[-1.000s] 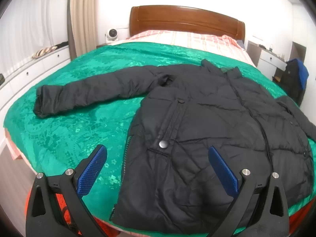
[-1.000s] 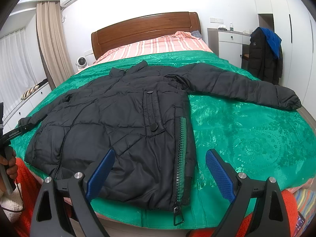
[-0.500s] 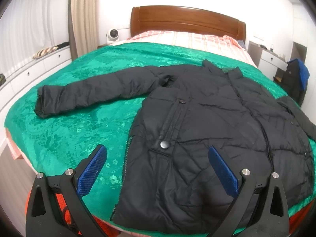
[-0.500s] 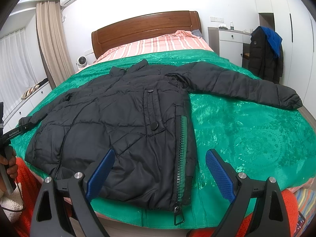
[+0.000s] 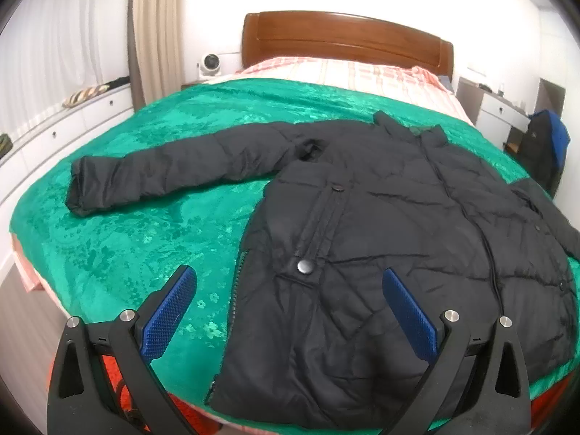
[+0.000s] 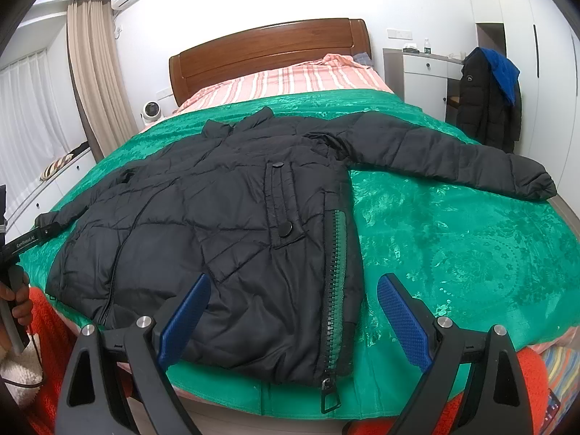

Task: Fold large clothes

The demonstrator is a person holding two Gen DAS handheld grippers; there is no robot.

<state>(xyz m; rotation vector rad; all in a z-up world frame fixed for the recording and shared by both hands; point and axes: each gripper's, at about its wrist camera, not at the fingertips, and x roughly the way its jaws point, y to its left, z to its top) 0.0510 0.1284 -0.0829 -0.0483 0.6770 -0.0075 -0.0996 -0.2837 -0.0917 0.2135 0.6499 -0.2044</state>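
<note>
Ahead of my jaws a bed under a green bedspread (image 5: 174, 224) runs back to a wooden headboard (image 6: 268, 49) against a white wall. Off to my left hang beige curtains (image 6: 94, 72) beside white drawers (image 5: 72, 119); to my right stands a white cabinet (image 6: 424, 79).

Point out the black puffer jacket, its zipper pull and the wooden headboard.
black puffer jacket (image 6: 217, 224), right wrist view, on the quilted front panel.
zipper pull (image 6: 328, 397), right wrist view, on the hanging metal tab at the hem.
wooden headboard (image 5: 344, 41), left wrist view, on its centre panel.
</note>
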